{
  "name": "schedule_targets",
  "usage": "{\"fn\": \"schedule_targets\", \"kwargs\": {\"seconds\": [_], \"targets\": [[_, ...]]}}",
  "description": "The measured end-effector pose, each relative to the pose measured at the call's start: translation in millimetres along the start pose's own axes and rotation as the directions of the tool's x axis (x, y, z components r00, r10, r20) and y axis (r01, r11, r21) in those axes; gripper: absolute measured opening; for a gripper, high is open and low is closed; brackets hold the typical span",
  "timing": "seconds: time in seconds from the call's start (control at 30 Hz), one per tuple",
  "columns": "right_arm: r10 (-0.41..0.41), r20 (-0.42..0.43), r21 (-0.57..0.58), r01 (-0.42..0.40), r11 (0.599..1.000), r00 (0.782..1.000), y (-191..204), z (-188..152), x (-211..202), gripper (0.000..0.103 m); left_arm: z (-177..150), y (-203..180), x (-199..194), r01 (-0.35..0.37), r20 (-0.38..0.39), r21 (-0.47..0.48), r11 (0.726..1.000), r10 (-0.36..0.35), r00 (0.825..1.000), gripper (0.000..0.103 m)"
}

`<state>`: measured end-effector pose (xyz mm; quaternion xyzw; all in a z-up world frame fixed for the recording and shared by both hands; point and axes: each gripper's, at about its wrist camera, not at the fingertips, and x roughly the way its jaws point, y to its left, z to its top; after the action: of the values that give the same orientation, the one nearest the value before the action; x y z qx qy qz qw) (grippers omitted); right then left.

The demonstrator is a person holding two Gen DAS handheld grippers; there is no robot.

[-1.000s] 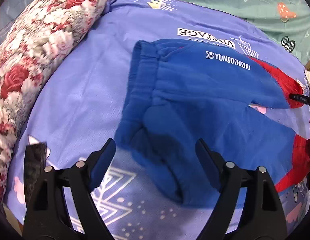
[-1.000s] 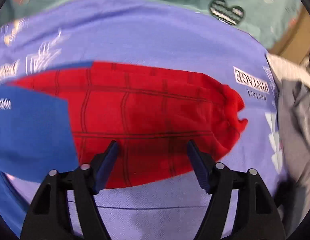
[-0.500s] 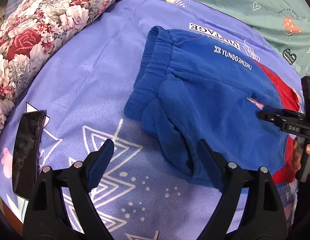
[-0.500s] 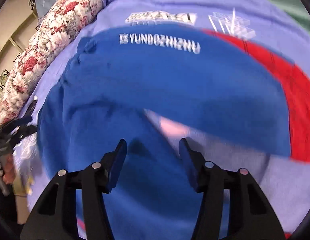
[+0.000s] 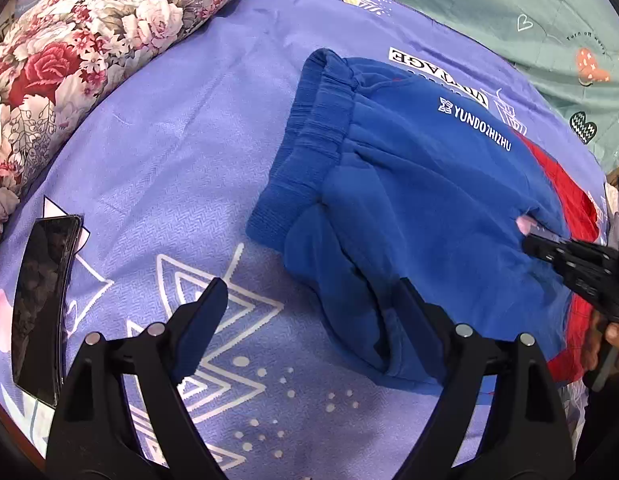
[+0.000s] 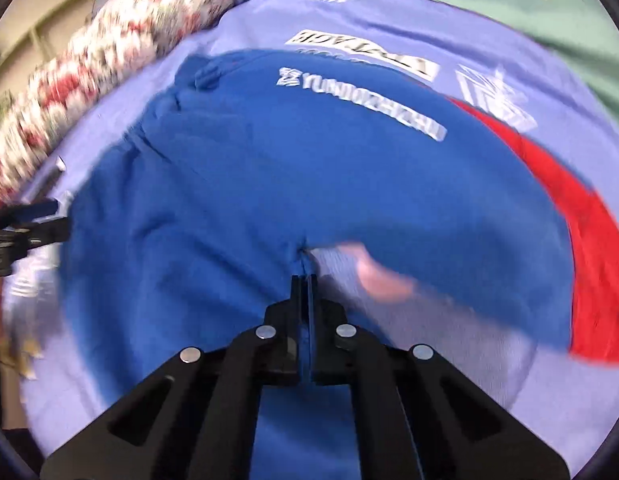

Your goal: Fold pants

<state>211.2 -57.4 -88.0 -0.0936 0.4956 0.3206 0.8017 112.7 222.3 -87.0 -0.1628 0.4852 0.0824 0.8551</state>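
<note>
Blue pants with red lower legs (image 5: 421, 200) lie on the purple bedsheet (image 5: 169, 152), waistband to the left, white lettering on top. My left gripper (image 5: 309, 320) is open and empty, hovering just short of the near waistband corner. My right gripper (image 6: 305, 280) is shut on the blue fabric at the crotch of the pants (image 6: 269, 184); it also shows at the right edge of the left wrist view (image 5: 529, 240). The red leg ends (image 6: 597, 240) lie to the right.
A floral pillow (image 5: 81, 40) lies along the far left. A black phone (image 5: 41, 296) rests on the sheet at the left edge. A green blanket (image 5: 529, 20) covers the far right.
My right gripper swung from the red leg ends to the crotch and closed on the blue fabric. My left gripper drew back slightly from the waistband and stayed open.
</note>
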Motion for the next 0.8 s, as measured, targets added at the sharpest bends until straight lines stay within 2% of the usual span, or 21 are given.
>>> {"fn": "schedule_targets", "kwargs": {"seconds": [0.03,0.1,0.17,0.23,0.27,0.33,0.37,0.43,0.53,0.57,0.6,0.63,0.67,0.7,0.77,0.8], "targets": [[0.037,0.013,0.035,-0.037,0.999,0.999,-6,-4,-8,0.002,0,1,0,0.000,0.001,-0.003,1.000,0.000,1.000,0.086],[0.057,0.004,0.089,-0.058,0.994,0.998,-16,-7,-6,0.002,-1,5,2,-0.004,-0.003,-0.012,1.000,0.004,1.000,0.086],[-0.022,-0.044,0.094,0.026,0.995,0.999,-19,-11,13,0.005,-1,7,5,-0.009,-0.021,-0.022,1.000,0.008,1.000,0.086],[0.010,-0.027,0.139,-0.007,0.990,1.000,-22,-11,10,0.021,-1,8,2,-0.007,-0.020,-0.034,0.999,0.007,1.000,0.086],[0.003,-0.007,0.146,-0.001,0.989,1.000,-22,-12,3,0.024,-1,9,-1,-0.003,-0.013,-0.034,0.999,0.003,1.000,0.086],[-0.058,0.082,0.147,0.046,0.988,0.995,-23,-16,-24,0.041,-3,10,-5,0.002,-0.003,-0.028,1.000,-0.002,1.000,0.086],[-0.075,0.104,0.154,0.058,0.986,0.992,-25,-20,-32,0.043,-2,10,-5,-0.002,-0.008,-0.028,1.000,0.001,1.000,0.086],[-0.106,0.146,0.196,0.076,0.978,0.984,-35,-30,-55,0.043,0,12,-1,-0.003,-0.031,-0.043,0.999,0.002,1.000,0.086],[-0.143,0.153,0.245,0.103,0.964,0.978,-51,-51,-74,0.044,1,11,8,0.025,-0.069,-0.070,0.997,-0.030,0.997,0.086],[-0.177,0.144,0.256,0.136,0.957,0.974,-57,-60,-78,0.044,0,9,11,0.030,-0.082,-0.073,0.997,-0.036,0.996,0.086],[-0.247,0.114,0.270,0.209,0.940,0.962,-63,-69,-80,0.044,0,8,15,0.034,-0.097,-0.075,0.997,-0.041,0.994,0.084],[-0.330,0.074,0.292,0.296,0.909,0.941,-71,-80,-81,0.044,0,6,20,0.040,-0.116,-0.082,0.996,-0.050,0.992,0.080],[-0.364,0.054,0.315,0.330,0.890,0.930,-77,-89,-83,0.044,0,5,23,0.052,-0.136,-0.095,0.994,-0.065,0.989,0.076],[-0.361,0.042,0.370,0.321,0.872,0.932,-88,-105,-88,0.044,-1,4,26,0.063,-0.149,-0.105,0.992,-0.078,0.986,0.067],[-0.325,0.046,0.461,0.269,0.845,0.944,-104,-131,-98,0.044,0,0,28,0.061,-0.144,-0.112,0.992,-0.077,0.987,0.066],[-0.326,0.050,0.506,0.258,0.823,0.944,-112,-146,-106,0.044,0,-3,29,0.057,-0.145,-0.106,0.993,-0.072,0.987,0.065]]}}
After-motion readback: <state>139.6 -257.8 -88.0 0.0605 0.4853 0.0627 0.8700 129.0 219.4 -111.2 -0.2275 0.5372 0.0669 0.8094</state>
